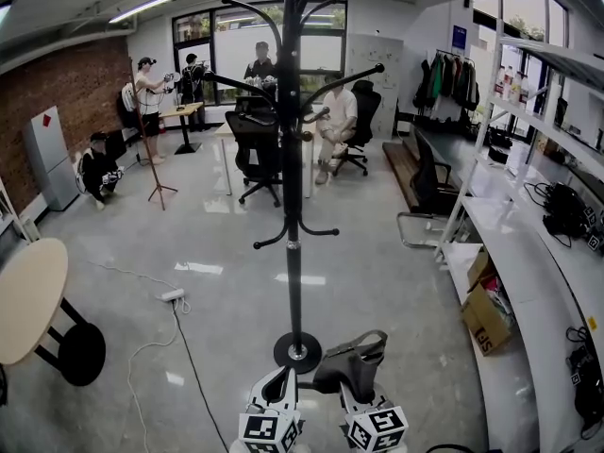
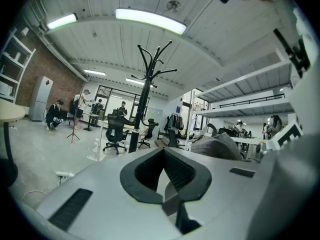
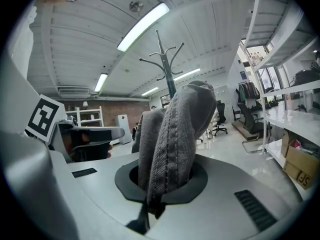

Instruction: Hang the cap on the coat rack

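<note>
Grey ribbed cloth, corduroy-ish with a raised stitched seam: that's the cap (image 3: 175, 129). It's pinched by the right gripper (image 3: 159, 186), whose dark, rubbery-looking fingers are clamped on a bunched fold of the fabric. The rest of the cap is left standing up in a soft, rounded hump above the jaws. From the head view it's seen held low down, just beside the round base of the coat rack (image 1: 291, 159), and it isn't on any hook.

The rack itself is a slim black pole on a flat disc foot. Curved prongs with little ball ends are spread out at the top, and a second, smaller set is fixed lower down.

The left gripper (image 2: 165, 176) is held right next to the right one. Its ribbed black fingers are brought together at the tips, and nothing is caught in the hollow they form. Each gripper is topped with a white cube printed with black square markers.

Glossy grey floor (image 1: 217, 291) all round, with the ceiling lights mirrored in it. A round pale-wood table (image 1: 28, 300) can be seen at the left, and a white power strip (image 1: 172, 295) with a trailing cord lies on the floor. On the right, a cardboard box (image 1: 486, 314) is tucked under the white shelving.
</note>
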`<state>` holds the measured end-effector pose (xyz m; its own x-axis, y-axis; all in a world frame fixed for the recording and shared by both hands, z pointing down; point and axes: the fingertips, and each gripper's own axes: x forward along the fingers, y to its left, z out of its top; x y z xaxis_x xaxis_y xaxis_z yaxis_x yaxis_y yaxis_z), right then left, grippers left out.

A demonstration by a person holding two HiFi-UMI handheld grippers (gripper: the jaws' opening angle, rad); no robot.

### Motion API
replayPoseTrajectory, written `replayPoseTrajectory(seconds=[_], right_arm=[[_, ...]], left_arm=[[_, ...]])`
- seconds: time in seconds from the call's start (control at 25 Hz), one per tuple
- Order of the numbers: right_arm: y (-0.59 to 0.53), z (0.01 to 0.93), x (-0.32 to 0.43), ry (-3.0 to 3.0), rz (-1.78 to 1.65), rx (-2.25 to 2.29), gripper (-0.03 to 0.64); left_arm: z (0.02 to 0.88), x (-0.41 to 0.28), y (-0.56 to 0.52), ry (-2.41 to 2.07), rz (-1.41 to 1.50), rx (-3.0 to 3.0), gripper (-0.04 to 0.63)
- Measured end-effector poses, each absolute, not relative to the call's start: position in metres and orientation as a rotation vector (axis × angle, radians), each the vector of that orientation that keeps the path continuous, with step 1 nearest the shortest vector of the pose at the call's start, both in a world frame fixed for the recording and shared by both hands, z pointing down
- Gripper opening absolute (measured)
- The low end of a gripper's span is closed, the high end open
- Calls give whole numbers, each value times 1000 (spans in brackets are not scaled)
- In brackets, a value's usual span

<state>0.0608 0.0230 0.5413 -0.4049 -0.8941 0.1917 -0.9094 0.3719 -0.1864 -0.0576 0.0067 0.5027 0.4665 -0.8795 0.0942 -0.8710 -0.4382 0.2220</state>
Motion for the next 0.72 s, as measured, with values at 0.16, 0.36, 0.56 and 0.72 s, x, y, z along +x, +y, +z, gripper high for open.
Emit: replayPoseTrajectory(seconds=[0.16, 0.36, 0.56, 0.72], right_arm=[[4, 534, 54, -2549, 390, 1689, 14], [-11, 537, 52, -2539, 394, 1694, 14], [-23, 541, 54, -2508, 413, 1714, 14], [-35, 543, 58, -2501, 416, 1724, 14]], left_arm=[[503, -63, -14, -1504, -45, 2490, 2], [512, -61, -28, -1471, -36, 2494, 2], [519, -59, -34, -1435, -30, 2484, 2], [525, -61, -46, -1435, -19, 2472, 2]])
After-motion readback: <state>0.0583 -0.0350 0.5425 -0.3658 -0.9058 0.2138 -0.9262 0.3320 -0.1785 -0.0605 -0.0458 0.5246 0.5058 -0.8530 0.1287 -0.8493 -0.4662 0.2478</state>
